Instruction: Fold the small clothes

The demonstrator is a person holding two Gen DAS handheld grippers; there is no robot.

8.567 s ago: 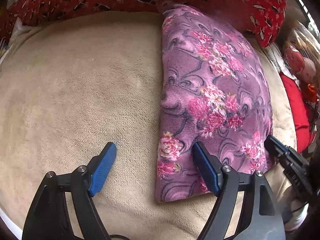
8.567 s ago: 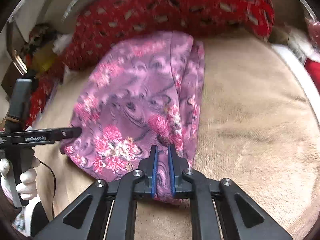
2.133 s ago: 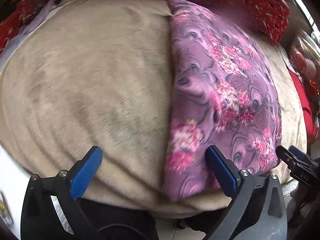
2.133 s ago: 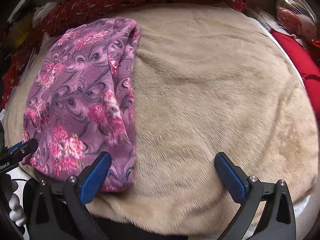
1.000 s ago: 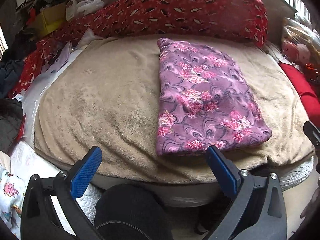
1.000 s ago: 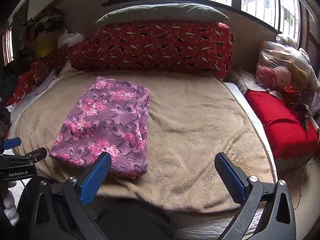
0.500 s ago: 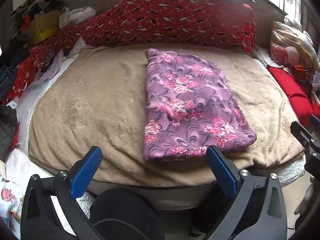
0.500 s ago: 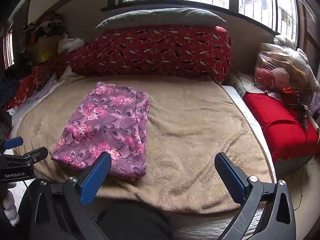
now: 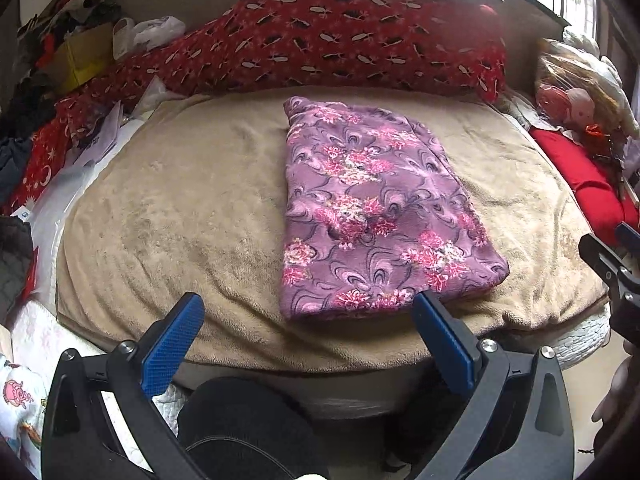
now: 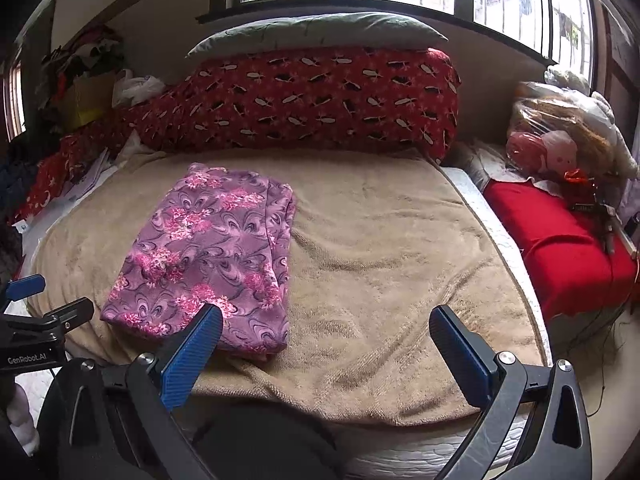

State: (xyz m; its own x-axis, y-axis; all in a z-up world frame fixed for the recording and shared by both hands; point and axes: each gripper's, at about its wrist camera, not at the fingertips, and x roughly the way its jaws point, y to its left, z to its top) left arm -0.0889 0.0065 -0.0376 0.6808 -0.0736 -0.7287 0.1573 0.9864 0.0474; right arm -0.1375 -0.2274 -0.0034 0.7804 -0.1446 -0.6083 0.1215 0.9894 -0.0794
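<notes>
A purple floral garment (image 9: 372, 208) lies folded into a flat rectangle on the beige blanket (image 9: 180, 208) of the bed. It also shows in the right wrist view (image 10: 208, 256), left of the blanket's middle (image 10: 380, 264). My left gripper (image 9: 308, 320) is open and empty, held back off the bed's front edge, below the garment's near end. My right gripper (image 10: 328, 340) is open and empty, also off the front edge, to the right of the garment. Neither touches the cloth.
A long red patterned bolster (image 9: 340, 44) and a grey pillow (image 10: 320, 32) lie along the far side. A red cushion (image 10: 560, 240) and bagged toys (image 10: 560, 136) are at the right. Papers and clutter (image 9: 80, 132) are at the left. A dark knee (image 9: 248, 428) is below the grippers.
Both grippers have let go of the garment and pulled back off the bed, open. In the last half second the views barely shift; the garment lies still.
</notes>
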